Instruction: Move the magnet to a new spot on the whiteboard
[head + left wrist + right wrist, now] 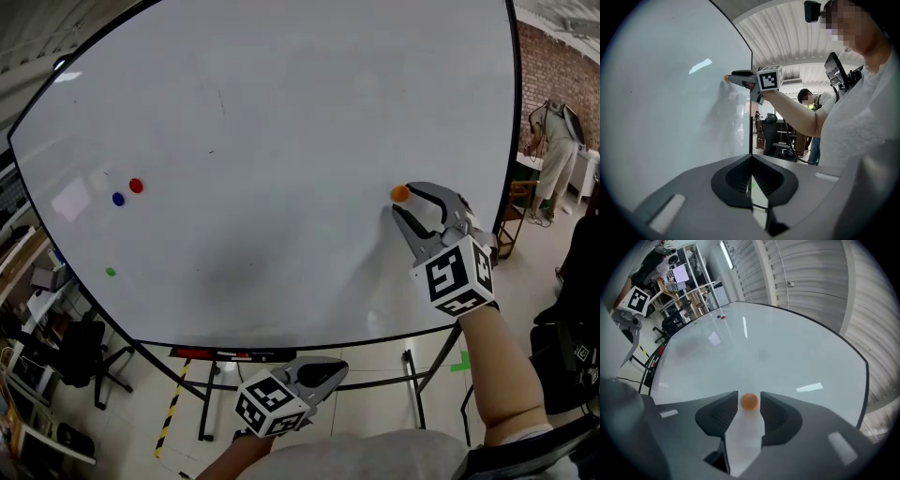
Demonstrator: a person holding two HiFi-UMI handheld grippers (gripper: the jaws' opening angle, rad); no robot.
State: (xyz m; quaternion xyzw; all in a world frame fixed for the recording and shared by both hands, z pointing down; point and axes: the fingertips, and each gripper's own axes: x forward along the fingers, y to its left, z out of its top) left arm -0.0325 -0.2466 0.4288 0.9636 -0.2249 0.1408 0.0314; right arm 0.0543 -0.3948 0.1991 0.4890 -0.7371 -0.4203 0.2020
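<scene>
Pulling your rt gripper [405, 201] straight back off the whiteboard [281, 141] is prob the move now; keep it square so neither jaw clips the orange magnet [749, 401], stuck near the board's right edge, abt mid-height. Rt jaws stand wide, magnet btwn them w/ a gap each side, untouched. Left gripper [751, 178] hangs below the bottom edge, jaws together, empty

The whiteboard [281, 234] is cut off at the head view's top edge; faint marks [222, 103] on it are too small to read.
</scene>
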